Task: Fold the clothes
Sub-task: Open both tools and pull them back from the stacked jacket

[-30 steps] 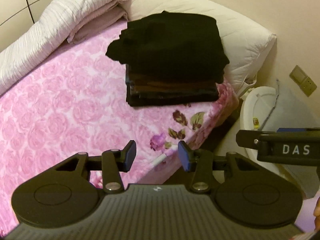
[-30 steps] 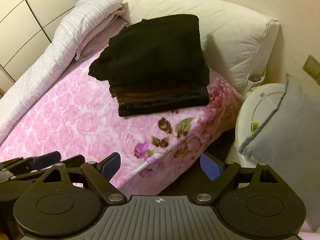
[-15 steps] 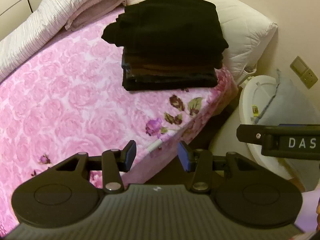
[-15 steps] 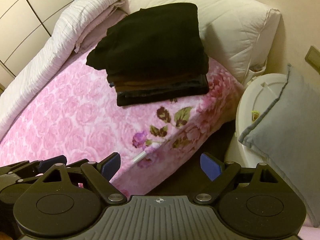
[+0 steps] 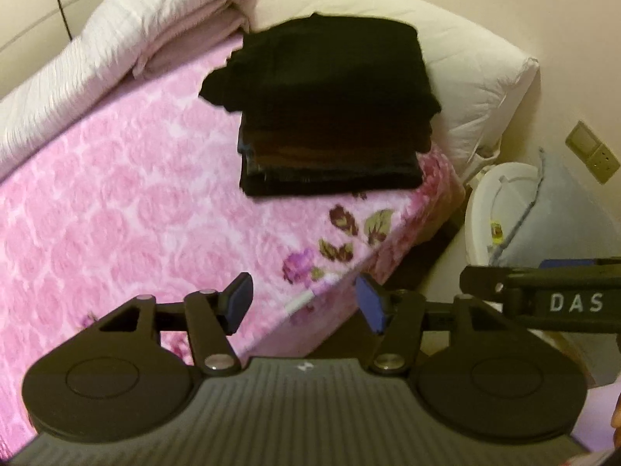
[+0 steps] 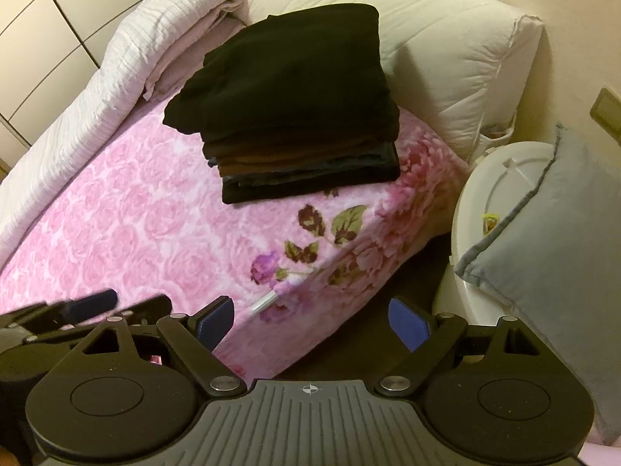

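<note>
The stack (image 5: 330, 116) (image 6: 299, 105) of folded dark clothes sat on the pink blanket (image 5: 128, 202) (image 6: 128, 225), near the bed's corner, its far side against the white pillow (image 5: 473, 89) (image 6: 446, 50). A black piece lay on top, with brown and dark layers under it (the exact count could not be told). In the right wrist view the stack stood at 12 o'clock from the claw, well apart from it; in the left wrist view, likewise at 12 o'clock.

A folded white quilt (image 5: 116, 50) (image 6: 128, 62) ran along the blanket's far edge, at 10 o'clock from the stack. At 4 o'clock from the stack, past the bed's corner, a white round lid (image 5: 500, 202) (image 6: 500, 186) showed beside the bed, with a grey cushion (image 6: 551, 233) resting over its right part.

The left gripper (image 5: 304, 303) hung over the bed's near edge, its blue pads spread and gripping nothing. The right gripper (image 6: 310, 322) hovered over the same edge, its pads spread wider, also bare. The right gripper showed at 3 o'clock in the left wrist view, and the left one at 9 o'clock in the right wrist view.
</note>
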`<state>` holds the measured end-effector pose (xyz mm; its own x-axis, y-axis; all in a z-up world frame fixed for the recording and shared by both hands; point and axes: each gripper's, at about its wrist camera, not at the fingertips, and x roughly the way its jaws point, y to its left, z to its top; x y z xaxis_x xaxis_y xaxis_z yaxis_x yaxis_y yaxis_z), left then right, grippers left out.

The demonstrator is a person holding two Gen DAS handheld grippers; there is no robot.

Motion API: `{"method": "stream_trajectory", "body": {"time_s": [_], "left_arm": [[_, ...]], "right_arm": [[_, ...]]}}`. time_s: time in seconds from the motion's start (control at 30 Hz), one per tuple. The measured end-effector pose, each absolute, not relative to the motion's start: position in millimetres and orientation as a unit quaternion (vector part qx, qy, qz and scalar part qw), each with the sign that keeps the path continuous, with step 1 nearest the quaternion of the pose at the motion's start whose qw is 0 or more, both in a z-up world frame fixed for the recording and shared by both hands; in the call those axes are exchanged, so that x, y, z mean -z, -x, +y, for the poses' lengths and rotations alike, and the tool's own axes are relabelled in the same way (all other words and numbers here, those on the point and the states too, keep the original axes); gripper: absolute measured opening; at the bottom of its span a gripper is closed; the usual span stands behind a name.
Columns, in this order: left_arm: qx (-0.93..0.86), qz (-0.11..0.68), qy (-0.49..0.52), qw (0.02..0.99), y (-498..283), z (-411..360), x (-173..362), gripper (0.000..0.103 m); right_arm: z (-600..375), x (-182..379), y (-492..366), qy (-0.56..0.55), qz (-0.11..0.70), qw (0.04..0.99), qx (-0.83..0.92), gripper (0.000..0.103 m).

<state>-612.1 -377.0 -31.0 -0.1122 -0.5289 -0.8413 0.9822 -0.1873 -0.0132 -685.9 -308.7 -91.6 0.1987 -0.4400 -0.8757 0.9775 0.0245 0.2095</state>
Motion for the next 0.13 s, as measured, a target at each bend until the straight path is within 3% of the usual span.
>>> {"method": "stream_trajectory", "body": {"time_s": [0.13], "left_arm": [[0.684,0.294,-0.365,0.559,619.3,-377.6,27.2,0.055]], "right_arm": [[-310.8,91.9,690.1,-0.432,0.312,0.642,0.551,0.089]]}}
